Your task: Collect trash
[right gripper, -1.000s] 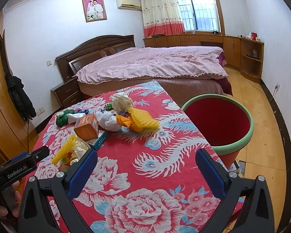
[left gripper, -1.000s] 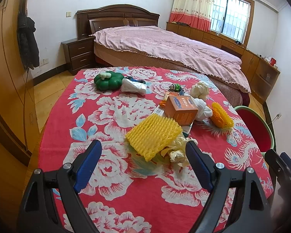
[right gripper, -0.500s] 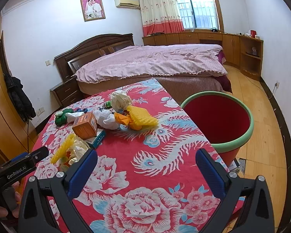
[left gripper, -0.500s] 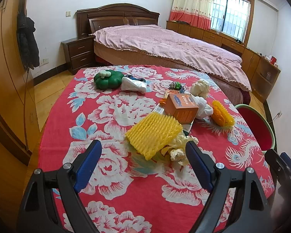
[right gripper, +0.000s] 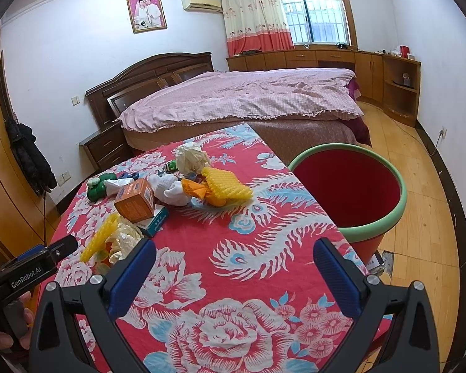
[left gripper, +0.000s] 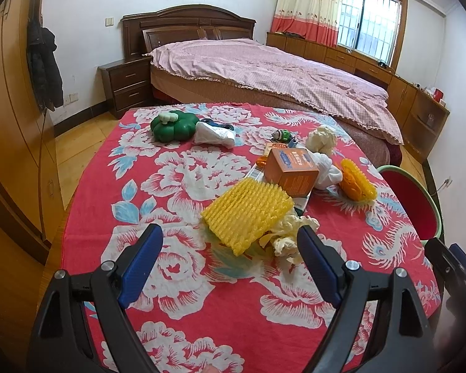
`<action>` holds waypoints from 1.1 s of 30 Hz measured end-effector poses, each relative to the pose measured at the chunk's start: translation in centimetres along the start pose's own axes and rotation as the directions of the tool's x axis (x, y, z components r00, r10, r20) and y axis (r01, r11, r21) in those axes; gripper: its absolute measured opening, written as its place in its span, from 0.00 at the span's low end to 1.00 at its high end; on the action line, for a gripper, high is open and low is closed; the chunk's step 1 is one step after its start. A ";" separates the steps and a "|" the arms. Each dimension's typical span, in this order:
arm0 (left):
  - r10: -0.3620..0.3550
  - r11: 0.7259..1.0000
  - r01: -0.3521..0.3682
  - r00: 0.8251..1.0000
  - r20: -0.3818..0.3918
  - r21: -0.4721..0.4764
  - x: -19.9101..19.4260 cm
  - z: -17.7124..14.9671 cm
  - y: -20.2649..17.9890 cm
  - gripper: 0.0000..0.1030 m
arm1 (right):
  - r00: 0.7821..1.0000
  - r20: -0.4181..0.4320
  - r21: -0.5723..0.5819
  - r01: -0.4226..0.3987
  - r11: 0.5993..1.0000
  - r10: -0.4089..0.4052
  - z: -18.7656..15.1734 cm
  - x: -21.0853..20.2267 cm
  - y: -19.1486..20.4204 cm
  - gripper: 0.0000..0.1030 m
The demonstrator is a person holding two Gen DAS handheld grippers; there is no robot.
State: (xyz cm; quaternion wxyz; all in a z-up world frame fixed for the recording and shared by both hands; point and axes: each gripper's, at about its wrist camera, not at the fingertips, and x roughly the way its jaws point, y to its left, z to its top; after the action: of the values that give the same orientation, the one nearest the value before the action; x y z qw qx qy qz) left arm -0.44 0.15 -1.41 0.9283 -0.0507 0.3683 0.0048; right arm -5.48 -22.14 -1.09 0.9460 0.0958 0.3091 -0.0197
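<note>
Left gripper (left gripper: pixel 230 242) hangs over the near part of the table (left gripper: pixel 171 279), jaws spread wide, nothing between them. Far left on the red floral cloth: green pumpkin-shaped toy (left gripper: pixel 173 125), with a crumpled white wrapper (left gripper: pixel 214 135) touching its right side. Mid-table, just past the left gripper's fingertips: yellow foam net (left gripper: pixel 247 214) lying flat, its right edge resting on a wad of crumpled cream paper (left gripper: pixel 287 231). Behind the net, an orange box (left gripper: pixel 290 168) sits on a flat teal carton (right gripper: pixel 155 222). Small green toy car (left gripper: pixel 282 135) farther back. White tissue wad (left gripper: pixel 326 171) touches the box's right side; a cream paper ball (left gripper: pixel 321 135) sits beyond it. Right of the tissue: second yellow foam net (left gripper: pixel 357 180) on an orange wrapper (right gripper: pixel 198 191).

Right gripper (right gripper: pixel 230 270) is over the near right part of the table, jaws also wide apart and empty, well short of all the trash. Red bin with green rim (right gripper: pixel 394 186) stands on the floor just off the table's right edge, inside looks empty. In the right wrist view the left gripper's body shows at far left, held by a hand (right gripper: pixel 3 335). Bed (right gripper: pixel 248 99) behind the table.
</note>
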 end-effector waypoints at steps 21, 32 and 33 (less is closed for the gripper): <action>0.036 0.999 -0.036 0.998 -0.052 0.011 2.5 0.2 0.4 0.86 | 0.997 -0.078 0.017 0.003 1.000 -0.002 -0.3 2.4 -0.6 1.00; 0.031 0.997 -0.023 0.992 -0.122 0.067 5.9 0.6 -0.1 0.86 | 0.991 -0.132 -0.011 -0.010 1.000 0.008 1.3 5.3 -0.6 1.00; 0.028 0.998 -0.020 0.991 -0.132 0.068 6.2 0.6 0.0 0.86 | 0.990 -0.138 -0.018 -0.012 1.000 0.009 1.7 5.8 -0.6 1.00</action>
State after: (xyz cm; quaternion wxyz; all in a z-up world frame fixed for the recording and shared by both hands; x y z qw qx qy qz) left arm 4.52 -0.01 -5.22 0.9027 -0.0157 0.4299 0.0004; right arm 0.08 -22.93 -3.26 0.9233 0.0898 0.3734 -0.0053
